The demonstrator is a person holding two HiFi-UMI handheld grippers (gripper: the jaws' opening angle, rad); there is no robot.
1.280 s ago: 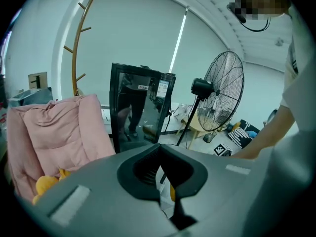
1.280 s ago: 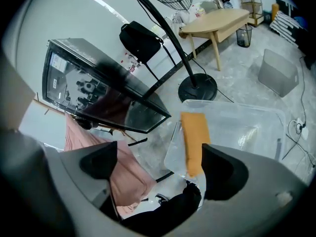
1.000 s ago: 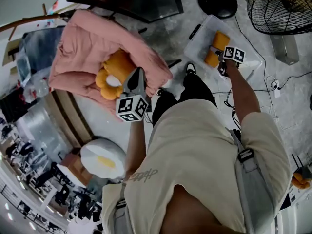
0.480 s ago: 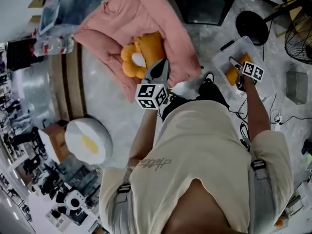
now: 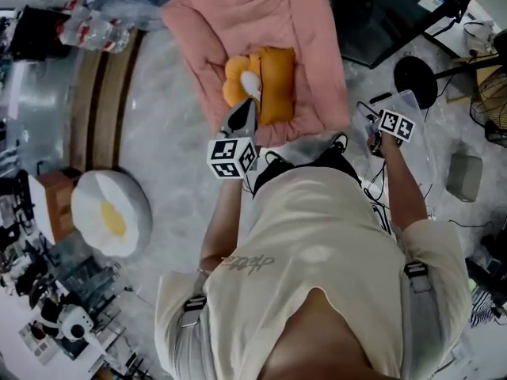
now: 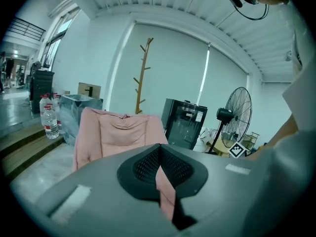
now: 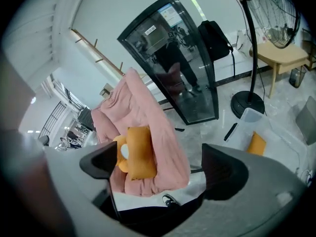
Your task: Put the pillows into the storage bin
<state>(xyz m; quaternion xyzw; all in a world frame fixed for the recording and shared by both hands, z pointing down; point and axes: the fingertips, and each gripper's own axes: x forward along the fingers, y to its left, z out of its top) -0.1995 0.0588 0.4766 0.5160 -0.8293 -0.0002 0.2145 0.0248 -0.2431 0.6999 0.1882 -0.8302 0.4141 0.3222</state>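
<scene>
An orange rectangular pillow (image 5: 276, 84) and an orange flower-shaped pillow (image 5: 236, 85) lie on a pink lounge cushion (image 5: 238, 22). My left gripper (image 5: 249, 104) hovers at the flower pillow's near edge, shut and holding nothing; in its own view the left gripper (image 6: 159, 158) faces the pink cushion (image 6: 118, 132). My right gripper (image 7: 160, 169) stands open and empty, with the rectangular pillow (image 7: 140, 152) and flower pillow (image 7: 121, 154) seen between its jaws. The clear storage bin (image 7: 247, 116) holds another orange pillow (image 7: 256, 143). In the head view the right gripper (image 5: 372, 134) is beside the bin (image 5: 413, 101).
A round fried-egg pillow (image 5: 111, 212) lies on the floor at left. A black glass cabinet (image 7: 182, 58) and a fan base (image 7: 247, 102) stand behind the bin. A standing fan (image 6: 236, 117) and a wooden coat stand (image 6: 140, 75) are further off. Cables trail near the bin.
The head view has swung, bringing the pink cushion to top centre. My right gripper has drawn back from the bin, where an orange pillow stays. The left gripper remains by the flower pillow.
</scene>
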